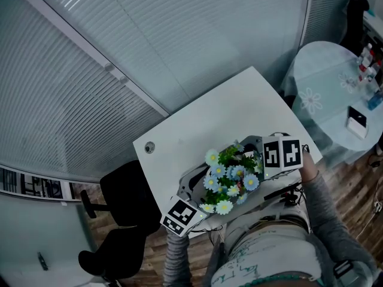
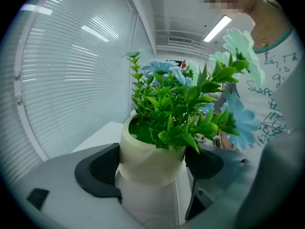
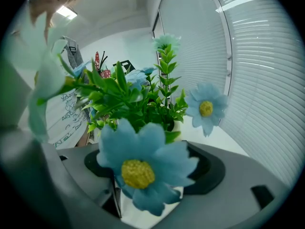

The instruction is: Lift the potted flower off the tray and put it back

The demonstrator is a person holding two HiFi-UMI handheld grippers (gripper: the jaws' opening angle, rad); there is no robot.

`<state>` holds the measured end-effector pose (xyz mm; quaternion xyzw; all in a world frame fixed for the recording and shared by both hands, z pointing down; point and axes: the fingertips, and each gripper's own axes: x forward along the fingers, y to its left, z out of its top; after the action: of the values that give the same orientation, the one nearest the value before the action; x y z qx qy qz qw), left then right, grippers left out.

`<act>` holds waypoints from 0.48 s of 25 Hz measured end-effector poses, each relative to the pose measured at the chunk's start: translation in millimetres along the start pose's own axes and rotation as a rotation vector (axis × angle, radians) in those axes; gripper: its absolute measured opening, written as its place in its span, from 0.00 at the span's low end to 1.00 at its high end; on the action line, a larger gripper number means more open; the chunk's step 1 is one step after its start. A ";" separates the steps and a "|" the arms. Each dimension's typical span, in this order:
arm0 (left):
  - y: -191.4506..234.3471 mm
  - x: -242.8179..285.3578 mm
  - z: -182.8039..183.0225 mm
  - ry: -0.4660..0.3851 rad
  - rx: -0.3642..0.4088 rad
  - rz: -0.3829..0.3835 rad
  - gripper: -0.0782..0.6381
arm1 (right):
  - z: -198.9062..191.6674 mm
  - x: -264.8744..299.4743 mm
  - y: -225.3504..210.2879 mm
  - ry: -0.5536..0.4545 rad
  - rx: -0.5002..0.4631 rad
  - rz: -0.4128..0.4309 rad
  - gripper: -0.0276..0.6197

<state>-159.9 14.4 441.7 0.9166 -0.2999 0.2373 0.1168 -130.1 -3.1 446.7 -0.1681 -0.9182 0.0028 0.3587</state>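
Observation:
The potted flower [image 1: 230, 178] has blue and white daisies over green leaves, and it sits at the near edge of the white table [image 1: 197, 124]. In the left gripper view its cream pot [image 2: 150, 163] sits squarely between the two dark pads, and my left gripper [image 2: 152, 171] is shut on it. That gripper [image 1: 209, 195] comes in from the lower left. My right gripper [image 1: 254, 171] reaches in from the right. A big blue daisy [image 3: 143, 168] hides most of the pot [image 3: 177, 125] in its view, and its jaws [image 3: 150, 175] stand at pot width around it. No tray shows.
A black office chair [image 1: 119, 220] stands left of the table. A round table [image 1: 335, 88] with a phone and small bottles is at the far right. Window blinds [image 1: 90, 70] run behind the table. The person's torso [image 1: 269, 262] is right behind the plant.

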 end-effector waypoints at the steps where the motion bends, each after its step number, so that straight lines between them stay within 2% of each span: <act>1: -0.3 1.1 0.2 0.000 0.000 0.001 0.72 | -1.1 -0.6 -0.1 0.001 0.000 0.000 0.61; 12: -2.0 12.5 4.3 0.005 -0.009 0.016 0.72 | -7.7 -9.0 -0.6 0.013 -0.004 0.025 0.61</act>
<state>-148.3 8.3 444.1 0.9129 -0.3083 0.2391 0.1198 -119.0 -7.4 446.7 -0.1803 -0.9137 0.0042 0.3643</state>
